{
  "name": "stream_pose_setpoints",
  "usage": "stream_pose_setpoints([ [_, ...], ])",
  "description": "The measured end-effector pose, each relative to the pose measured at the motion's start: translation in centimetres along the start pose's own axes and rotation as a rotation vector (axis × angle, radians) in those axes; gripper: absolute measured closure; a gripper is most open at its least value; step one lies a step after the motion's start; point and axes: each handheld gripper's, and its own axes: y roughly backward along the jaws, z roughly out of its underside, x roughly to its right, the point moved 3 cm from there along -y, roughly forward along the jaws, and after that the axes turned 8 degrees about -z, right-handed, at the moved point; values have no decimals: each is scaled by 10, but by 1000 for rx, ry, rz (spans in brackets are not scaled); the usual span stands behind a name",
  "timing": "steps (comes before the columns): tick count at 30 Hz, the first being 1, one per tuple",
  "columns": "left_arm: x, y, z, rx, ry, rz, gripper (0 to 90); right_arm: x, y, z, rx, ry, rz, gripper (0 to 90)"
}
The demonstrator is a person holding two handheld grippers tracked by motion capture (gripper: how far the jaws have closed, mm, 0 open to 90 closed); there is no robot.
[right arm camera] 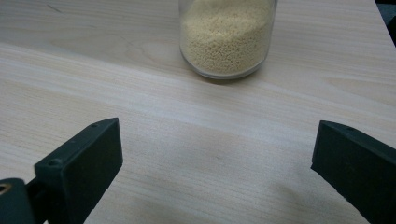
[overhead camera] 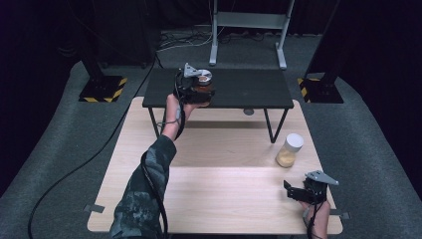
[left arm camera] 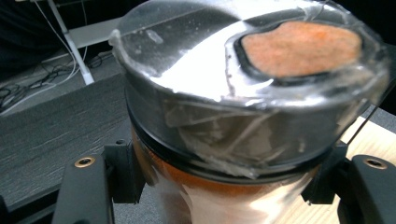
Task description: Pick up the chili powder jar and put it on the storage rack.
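My left gripper (overhead camera: pixel 199 94) is shut on a jar of orange-brown contents (overhead camera: pixel 204 85) and holds it over the front edge of the black raised shelf (overhead camera: pixel 249 92). In the left gripper view the jar (left arm camera: pixel 233 154) sits between both jaws, its shiny silver lid (left arm camera: pixel 196 70) taped with clear film and showing an orange patch. A second jar with a white lid and pale yellow grains (overhead camera: pixel 289 150) stands on the wooden table (overhead camera: pixel 214 174) at the right. My right gripper (overhead camera: pixel 297 193) rests open near the table's front right corner, pointing at that jar (right arm camera: pixel 227 37), with nothing between its jaws.
The black shelf stands on thin legs across the far half of the wooden table. Behind it are a grey metal frame stand (overhead camera: pixel 247 30), cables on the carpet (overhead camera: pixel 179 42), and two black posts with yellow-striped bases (overhead camera: pixel 104 88).
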Motion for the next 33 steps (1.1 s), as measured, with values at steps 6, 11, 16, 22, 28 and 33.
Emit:
stream_pose_setpoints([
  [6, -4, -3, 3, 11, 31, 4, 310, 0, 0, 0, -1, 1, 1, 4],
  [11, -4, -6, 3, 12, 36, 8, 309, 0, 0, 0, 0, 1, 2, 4],
  [16, -3, -7, 0, 5, 31, 2, 308, -1, 0, 0, 3, 0, 3, 4],
  [22, -2, -7, -3, -7, 29, -2, 306, 0, 0, 0, 2, 0, 1, 4],
  [28, -2, -3, -12, -61, 5, -7, 184, -1, 0, 1, 3, 3, 4, 4],
  [33, -7, 4, -16, -107, 19, 4, 87, -1, 0, 0, 1, 3, 4, 4],
])
